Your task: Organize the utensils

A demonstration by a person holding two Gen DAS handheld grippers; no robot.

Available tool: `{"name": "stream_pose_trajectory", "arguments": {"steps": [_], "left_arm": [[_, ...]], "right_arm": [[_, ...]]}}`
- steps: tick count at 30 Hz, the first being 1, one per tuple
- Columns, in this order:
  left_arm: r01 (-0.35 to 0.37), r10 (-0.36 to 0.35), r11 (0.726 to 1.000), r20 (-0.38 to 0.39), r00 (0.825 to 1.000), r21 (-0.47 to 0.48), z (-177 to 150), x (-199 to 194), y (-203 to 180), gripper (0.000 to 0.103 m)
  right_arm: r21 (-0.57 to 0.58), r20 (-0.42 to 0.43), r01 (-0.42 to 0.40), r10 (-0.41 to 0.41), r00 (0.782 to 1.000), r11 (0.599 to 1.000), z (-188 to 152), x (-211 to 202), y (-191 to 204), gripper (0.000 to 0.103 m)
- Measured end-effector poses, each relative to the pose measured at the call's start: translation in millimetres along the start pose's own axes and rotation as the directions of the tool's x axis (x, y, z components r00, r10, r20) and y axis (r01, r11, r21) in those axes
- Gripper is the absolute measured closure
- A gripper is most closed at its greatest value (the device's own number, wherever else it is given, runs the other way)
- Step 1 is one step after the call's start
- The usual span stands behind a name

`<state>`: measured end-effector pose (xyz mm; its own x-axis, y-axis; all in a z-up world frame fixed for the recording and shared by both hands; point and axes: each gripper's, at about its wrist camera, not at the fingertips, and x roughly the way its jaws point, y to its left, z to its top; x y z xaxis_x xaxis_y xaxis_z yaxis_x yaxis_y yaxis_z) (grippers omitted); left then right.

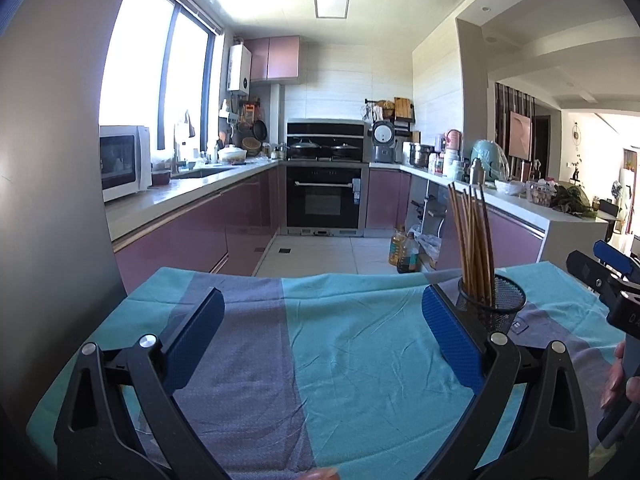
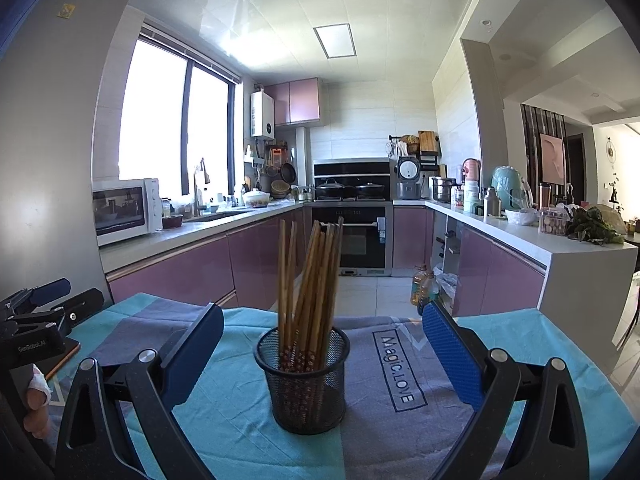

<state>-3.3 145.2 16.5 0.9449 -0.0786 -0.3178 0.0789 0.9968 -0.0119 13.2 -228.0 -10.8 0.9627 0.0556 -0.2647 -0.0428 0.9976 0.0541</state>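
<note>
A black mesh cup (image 2: 306,380) stands upright on the teal and grey cloth (image 2: 400,420), holding several wooden chopsticks (image 2: 312,276) with patterned lower ends. My right gripper (image 2: 322,344) is open, its blue pads on either side of the cup and a little short of it. In the left wrist view the same cup (image 1: 496,304) and chopsticks (image 1: 472,240) sit just beyond the right pad. My left gripper (image 1: 320,328) is open over bare cloth (image 1: 340,360) with nothing between its fingers. Each gripper shows at the edge of the other's view.
The cloth-covered table ends ahead at a tiled floor with oil bottles (image 2: 424,284). Purple kitchen cabinets (image 2: 180,272), a microwave (image 2: 124,210), an oven (image 2: 360,236) and a cluttered white counter (image 2: 540,236) lie beyond. A hand (image 1: 618,372) holds the other gripper at right.
</note>
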Motion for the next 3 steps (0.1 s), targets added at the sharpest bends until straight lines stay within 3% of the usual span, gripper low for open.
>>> {"name": "stream_pose_trajectory", "arguments": {"steps": [3], "left_arm": [[-0.002,0.001,1.000,-0.103,0.995,-0.016,-6.7,28.3,18.0,0.006]], "right_arm": [[0.024,-0.143,0.088,-0.084,0.986,0.996,-13.1,27.0,-38.3,0.007]]}}
